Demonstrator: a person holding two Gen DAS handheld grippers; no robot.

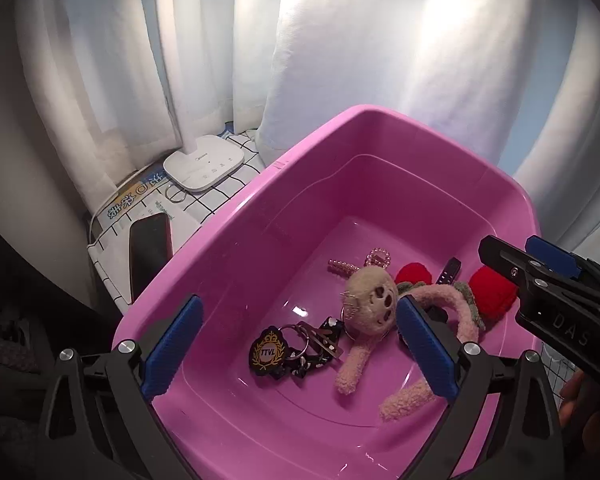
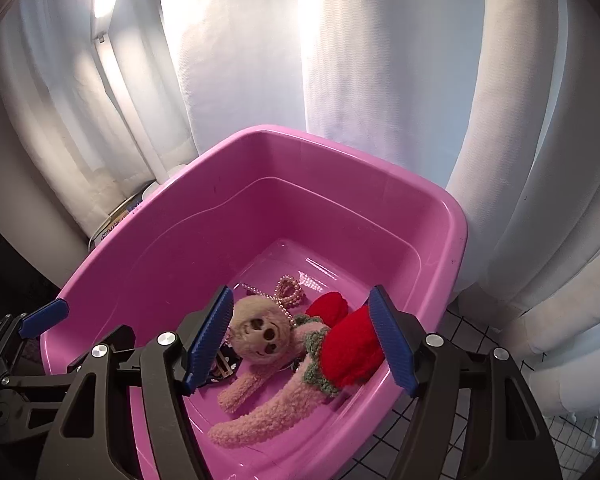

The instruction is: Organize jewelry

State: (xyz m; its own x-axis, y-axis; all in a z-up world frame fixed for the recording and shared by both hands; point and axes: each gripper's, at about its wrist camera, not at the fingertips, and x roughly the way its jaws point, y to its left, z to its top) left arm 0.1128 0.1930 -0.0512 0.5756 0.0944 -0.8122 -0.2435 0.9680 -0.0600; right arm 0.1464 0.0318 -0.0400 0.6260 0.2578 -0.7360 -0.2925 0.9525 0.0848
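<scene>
A pink plastic tub (image 1: 236,216) (image 2: 148,240) holds a pink plush sloth charm (image 1: 370,304) (image 2: 260,330) with red knitted cherries (image 1: 492,292) (image 2: 352,344), a pearl hair clip (image 1: 378,259) (image 2: 288,292), a black crest keychain (image 1: 269,354) on key rings, and a black floral clip (image 1: 324,336). My left gripper (image 1: 300,350) hangs open and empty above the tub's near side. My right gripper (image 2: 300,340) is open and empty over the sloth; it also shows in the left wrist view (image 1: 540,268).
A white lamp base (image 1: 204,162) stands on the grid-patterned tablecloth (image 1: 224,196) left of the tub, with a metal ring (image 1: 175,193) and a dark phone (image 1: 150,252) near it. White curtains hang behind. The table's left edge is close.
</scene>
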